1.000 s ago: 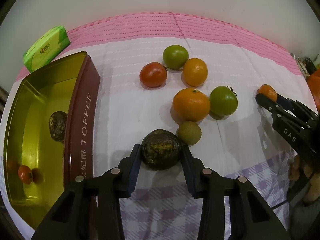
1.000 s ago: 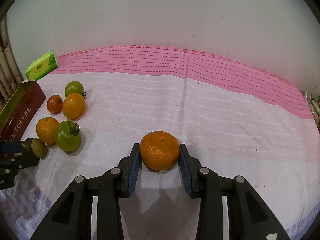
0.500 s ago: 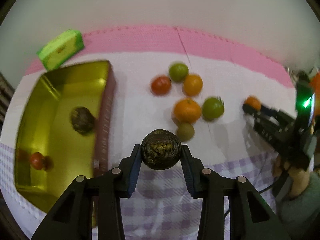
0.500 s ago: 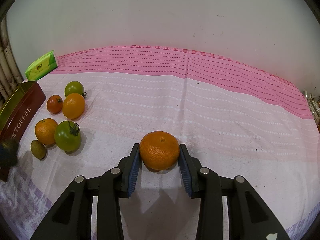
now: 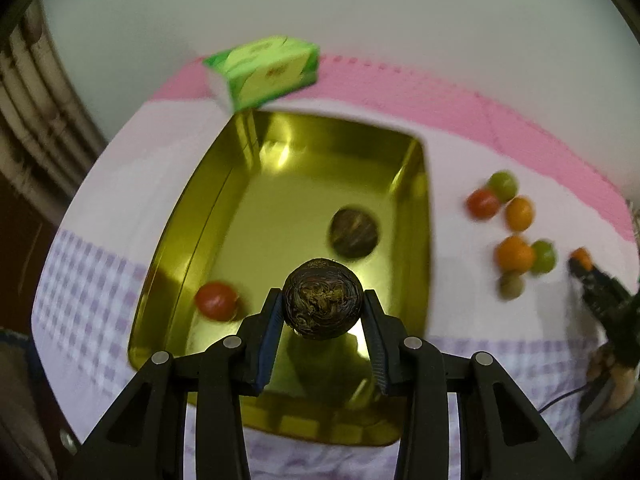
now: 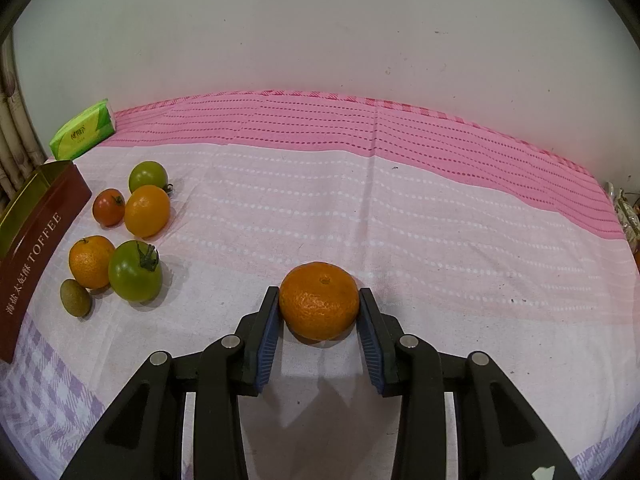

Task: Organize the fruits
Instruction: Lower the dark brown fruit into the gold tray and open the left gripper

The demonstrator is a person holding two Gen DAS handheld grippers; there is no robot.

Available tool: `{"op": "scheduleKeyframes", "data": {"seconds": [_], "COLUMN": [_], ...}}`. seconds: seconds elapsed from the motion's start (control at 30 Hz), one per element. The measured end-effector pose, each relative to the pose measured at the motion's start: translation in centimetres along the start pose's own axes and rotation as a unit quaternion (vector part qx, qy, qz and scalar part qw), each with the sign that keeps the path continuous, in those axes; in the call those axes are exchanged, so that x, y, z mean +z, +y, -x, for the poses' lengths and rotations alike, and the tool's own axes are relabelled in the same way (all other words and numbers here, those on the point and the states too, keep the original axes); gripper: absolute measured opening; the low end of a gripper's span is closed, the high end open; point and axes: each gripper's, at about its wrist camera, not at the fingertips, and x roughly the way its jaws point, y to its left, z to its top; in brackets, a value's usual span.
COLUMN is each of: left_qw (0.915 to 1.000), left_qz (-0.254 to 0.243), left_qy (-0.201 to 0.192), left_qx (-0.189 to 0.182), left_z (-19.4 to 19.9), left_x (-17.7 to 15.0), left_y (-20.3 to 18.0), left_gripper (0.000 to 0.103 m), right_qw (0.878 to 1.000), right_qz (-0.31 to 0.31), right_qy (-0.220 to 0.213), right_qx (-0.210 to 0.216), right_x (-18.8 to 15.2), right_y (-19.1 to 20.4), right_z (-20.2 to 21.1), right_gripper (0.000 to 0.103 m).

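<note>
While gripped, dark fruit [image 5: 322, 298] inside tin rim [image 5: 421, 216].

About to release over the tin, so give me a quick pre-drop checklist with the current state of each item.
1. Left gripper pads pressing both sides of the dark wrinkled fruit: ok.
2. Fruit in line with the open gold toffee tin, not its rim: ok, though the height above the tin floor cannot be judged.
3. Landing spot free: cannot tell for certain; a second dark fruit lies just beyond and a red tomato to the left.
4. Left view sharp enough to judge: not ok, motion blur.
5. Right gripper shut on the mandarin, on the cloth and away from the tin: ok.
</note>
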Motion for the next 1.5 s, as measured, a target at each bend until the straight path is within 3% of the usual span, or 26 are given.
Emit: {"op": "scheduleKeyframes", "data": {"seconds": [0.27,0.63,1.07,1.4,1.5], "left_qw": [0.9989,0.9980,0.9983,0.9994,0.9996], "left_qz": [0.007,0.013,0.004,-0.012,-0.014], "left_qy": [0.045,0.054,0.049,0.027,0.009], "left_qx": [0.011,0.029,0.032,0.020,0.023], "left_z": [-2.4,-4.2,-4.8,-2.6,-1.4], "left_x": [-1.6,-1.4,-1.0,-2.1,-2.1], "left_y": [1.2,2.3,2.5,1.6,1.8], "left_gripper": [0.040,0.040,0.041,0.042,0.051], "right_qw": [1.000,1.000,1.000,1.000,1.000], "right_qz": [0.001,0.006,0.006,0.002,0.001], "right_qy": [0.000,0.000,0.001,0.001,0.000], "right_qx": [-0.002,-0.008,-0.007,-0.002,-0.003], "right_x": [-0.1,0.0,0.1,0.1,0.1], "right_y": [-0.1,0.3,0.2,0.0,0.0], "right_z": [0.0,-0.1,-0.1,-0.1,-0.1], "right_gripper": [0.035,0.035,0.035,0.035,0.034]}}
